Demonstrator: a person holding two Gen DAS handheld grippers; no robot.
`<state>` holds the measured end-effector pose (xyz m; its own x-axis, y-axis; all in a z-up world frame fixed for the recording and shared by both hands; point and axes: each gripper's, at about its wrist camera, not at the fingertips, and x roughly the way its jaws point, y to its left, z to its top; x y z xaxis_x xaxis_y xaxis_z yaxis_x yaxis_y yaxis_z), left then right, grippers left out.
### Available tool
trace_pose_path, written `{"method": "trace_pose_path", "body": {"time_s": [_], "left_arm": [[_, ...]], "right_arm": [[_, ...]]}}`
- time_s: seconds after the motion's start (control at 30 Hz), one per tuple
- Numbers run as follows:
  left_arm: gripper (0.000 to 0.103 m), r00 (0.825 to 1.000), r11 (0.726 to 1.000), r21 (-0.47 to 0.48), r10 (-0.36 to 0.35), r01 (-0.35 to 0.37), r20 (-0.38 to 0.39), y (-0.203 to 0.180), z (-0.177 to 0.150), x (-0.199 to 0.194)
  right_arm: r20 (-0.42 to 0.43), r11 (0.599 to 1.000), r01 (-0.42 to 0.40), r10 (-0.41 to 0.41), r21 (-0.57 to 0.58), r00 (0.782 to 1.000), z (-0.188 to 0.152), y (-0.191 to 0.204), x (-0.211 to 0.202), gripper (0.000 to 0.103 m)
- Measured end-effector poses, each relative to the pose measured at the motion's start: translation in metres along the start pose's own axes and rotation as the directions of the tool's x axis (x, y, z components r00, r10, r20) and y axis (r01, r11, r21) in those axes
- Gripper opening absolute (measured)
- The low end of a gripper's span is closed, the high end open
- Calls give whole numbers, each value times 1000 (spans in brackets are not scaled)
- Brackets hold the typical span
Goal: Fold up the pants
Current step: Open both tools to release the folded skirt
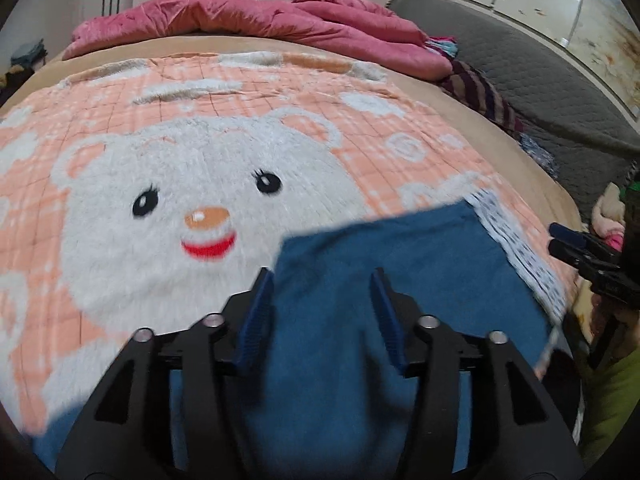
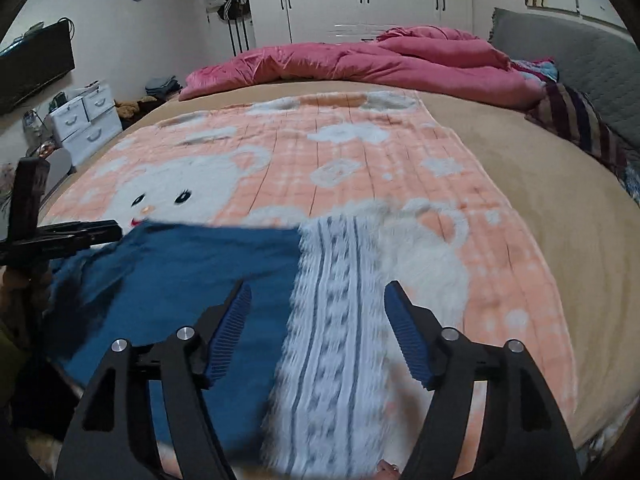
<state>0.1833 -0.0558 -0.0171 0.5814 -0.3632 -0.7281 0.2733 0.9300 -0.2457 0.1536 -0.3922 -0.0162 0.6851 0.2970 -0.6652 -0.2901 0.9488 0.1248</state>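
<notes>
- Pants (image 1: 400, 280) lie flat on the near edge of the bed (image 2: 540, 208), on the bear blanket (image 1: 168, 208), right under both my grippers.
- Blue cloth makes up the left part of the pants, and a white strip with grey stripes (image 2: 332, 320) runs along their right side, from the near edge away toward the far side.
- Left gripper (image 1: 322, 276) hangs over the blue cloth, jaws spread, nothing between the pads; the left edge of the pants lies just under its left finger (image 1: 260, 300).
- Right gripper (image 2: 318, 292) hangs over the line where blue meets white, jaws spread wider, also holding nothing; the white strip lies in the gap between its fingers.
- Far edge of the pants runs left to right just ahead of both sets of fingertips, so the cloth stretches back toward me and not out over the bed.
- Long axis, as I judge it, runs near to far, with the near end out of sight below both views, so I cannot tell how much hangs off the bed.
- Each gripper is nearest its own side: my left to the blue left edge, my right to the white right edge.
- Next fold, I judge, turns on this: both must drop straight down to pinch, since the cloth is below and not ahead.
</notes>
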Motion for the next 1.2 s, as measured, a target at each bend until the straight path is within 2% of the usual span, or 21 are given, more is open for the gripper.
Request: {"method": "trace_pose_path", "body": {"time_s": [0.1, 0.2, 0.33, 0.43, 0.57, 0.63, 0.7, 0.83, 0.9, 1.03, 1.07, 1.13, 1.17, 1.2], "left_arm": [[46, 999, 1000, 14, -27, 28, -16, -11, -25, -16], [46, 999, 999, 39, -36, 37, -26, -22, -49, -30], [46, 999, 997, 70, -6, 8, -34, -32, -77, -49], [46, 999, 996, 92, 14, -12, -30, -34, -94, -65], [46, 999, 995, 101, -18, 22, -38, -40, -111, -75], [46, 999, 994, 108, -28, 32, -39, -45, -112, -73], [46, 999, 993, 115, -6, 10, -37, -52, -110, -68], [46, 997, 982, 180, -41, 53, -67, -76, -118, -58], [46, 998, 971, 236, -11, 26, -66, -87, -125, -52], [46, 998, 953, 303, 27, -10, -51, -99, -128, -45], [43, 998, 947, 320, 35, -19, -44, -101, -127, -44], [25, 998, 939, 341, 48, -33, -38, -103, -126, -39], [11, 998, 938, 346, 45, -24, -53, -103, -126, -35], [5, 997, 936, 352, 49, -24, -62, -103, -127, -31]], "right_arm": [[13, 999, -38, 38, 28, 999, -19, 9, -17, 68], [-1, 997, -69, 69, -15, 998, -32, 29, -27, 68], [-28, 999, -35, 34, -35, 999, -42, 42, -29, 68], [-33, 998, 57, -57, 20, 998, -48, 27, -31, 68], [-65, 985, 75, -65, 156, 996, -57, -4, -27, 68], [-84, 980, 69, -54, 184, 995, -60, -11, -23, 68], [-84, 981, 69, -54, 180, 995, -62, -13, -23, 68], [-112, 976, 63, -40, 208, 993, -66, -21, -18, 68], [-124, 973, 65, -38, 223, 992, -67, -26, -14, 68], [-124, 964, 18, 16, 264, 992, -70, -32, -10, 68], [-124, 965, 15, 18, 261, 992, -69, -31, -9, 67], [-125, 968, 12, 20, 251, 992, -68, -30, -8, 61], [-124, 968, 11, 21, 250, 992, -67, -30, -7, 52], [-122, 970, -2, 33, 242, 992, -66, -28, -7, 39]]}}
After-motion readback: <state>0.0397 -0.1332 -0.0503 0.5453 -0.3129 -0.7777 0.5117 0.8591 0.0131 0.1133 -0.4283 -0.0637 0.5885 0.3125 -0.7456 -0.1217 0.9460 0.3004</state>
